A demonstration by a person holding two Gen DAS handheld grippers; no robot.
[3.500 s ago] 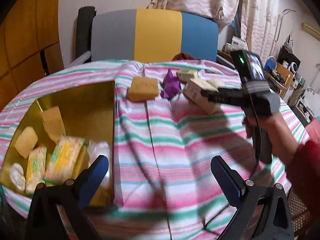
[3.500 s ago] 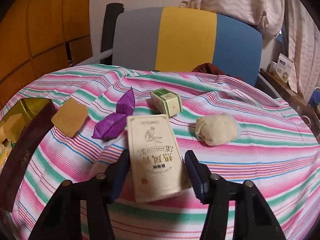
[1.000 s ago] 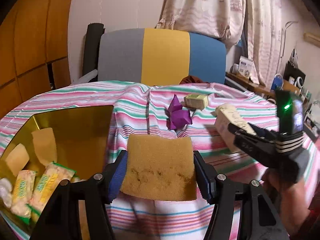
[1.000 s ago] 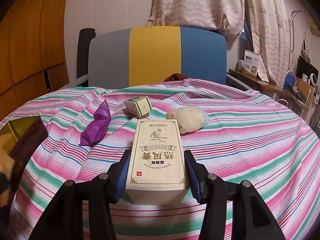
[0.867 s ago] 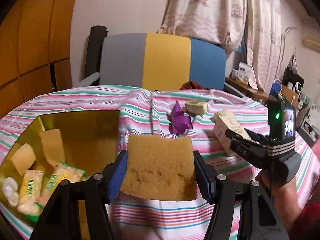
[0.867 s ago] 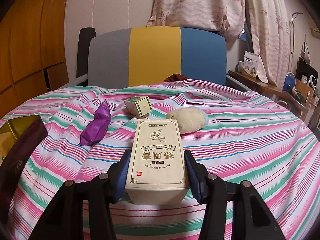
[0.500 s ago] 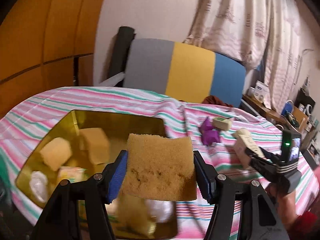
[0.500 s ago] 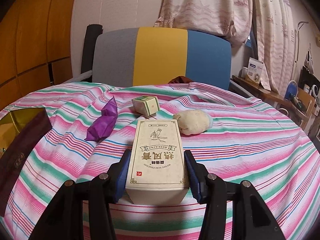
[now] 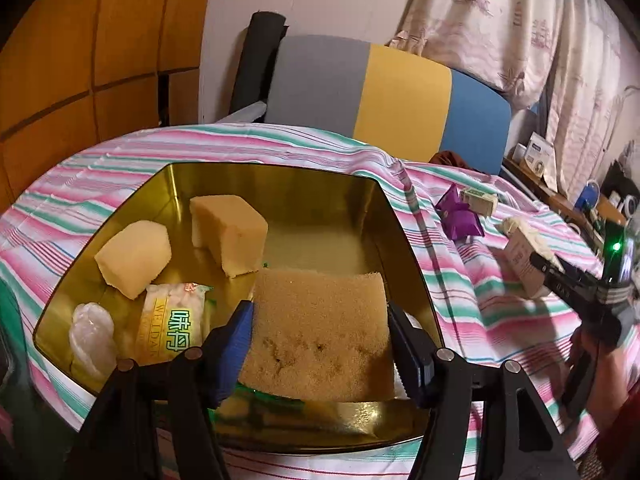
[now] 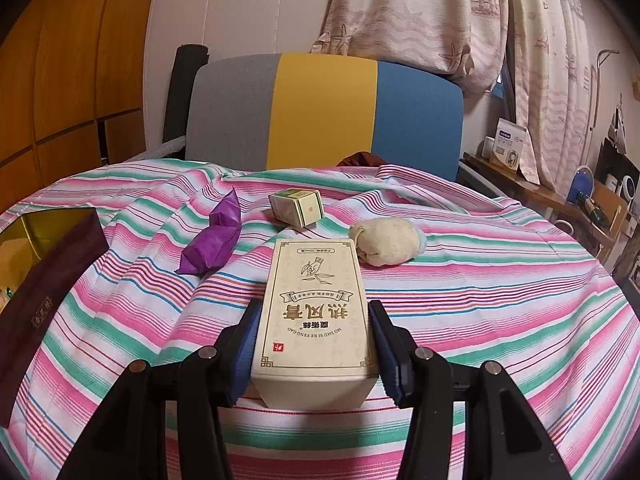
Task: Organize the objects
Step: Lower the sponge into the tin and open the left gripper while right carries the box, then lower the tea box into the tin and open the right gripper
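Left wrist: left tongs (image 9: 320,344) over gold metal tin (image 9: 404,224); jaws just been opening, tan square sponge (image 9: 320,336) between blue pads, left pad touching, right contact unclear. Tin holds two yellow foam blocks (image 9: 228,232), wrapped snack packet (image 9: 174,320).

Right wrist: right tongs (image 10: 314,344) clamp cream printed carton (image 10: 316,312) above striped cloth (image 10: 480,300); purple wrapper (image 10: 214,240), small green-edged box (image 10: 298,206), beige pouch (image 10: 386,246) beyond.

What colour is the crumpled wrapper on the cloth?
Purple wrapper, clearest in the right wrist view.

1. You see "MO SHU SI RE FENG GAO" under large Chinese characters, upside down, on the cream box (image 10: 316,308).
2. You see "WEIDA" on the snack packet (image 9: 173,322).
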